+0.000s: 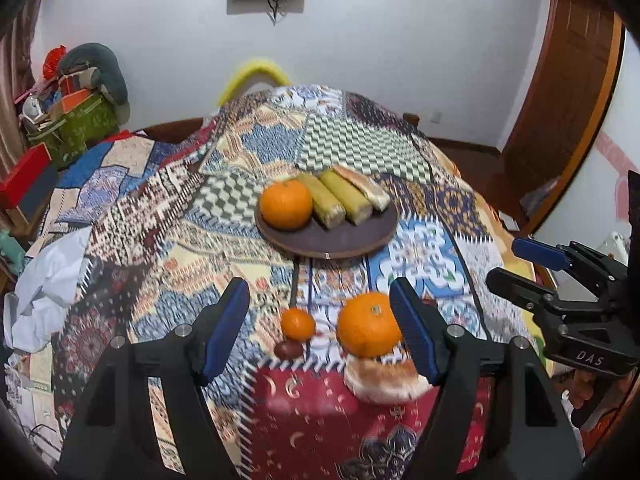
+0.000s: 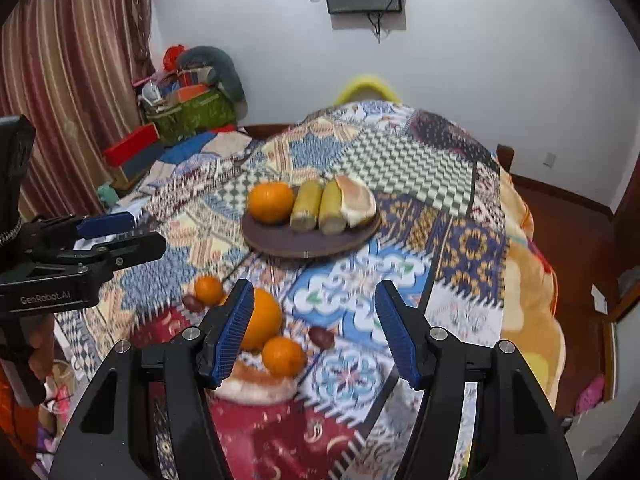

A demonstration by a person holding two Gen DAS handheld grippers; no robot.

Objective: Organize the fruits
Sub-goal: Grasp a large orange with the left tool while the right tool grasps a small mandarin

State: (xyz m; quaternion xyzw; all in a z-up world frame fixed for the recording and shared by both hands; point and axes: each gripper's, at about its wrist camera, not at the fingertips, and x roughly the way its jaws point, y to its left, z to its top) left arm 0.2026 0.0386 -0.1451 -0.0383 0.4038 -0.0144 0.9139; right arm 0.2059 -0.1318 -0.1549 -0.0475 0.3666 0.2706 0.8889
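Hiding big orange partly behind right fingers, pomelo wedge blurred

The cloth on the table is a patchwork of many patterns: green and white checks, blue and white flowers, dark red with gold moons. The round plate is dark brown. On it sit a bright orange fruit, two yellow-green corn cobs and a pale pink and cream slice. The big orange and the small orange are bright orange. The curtain has brown-pink and cream stripes. The wall is white.
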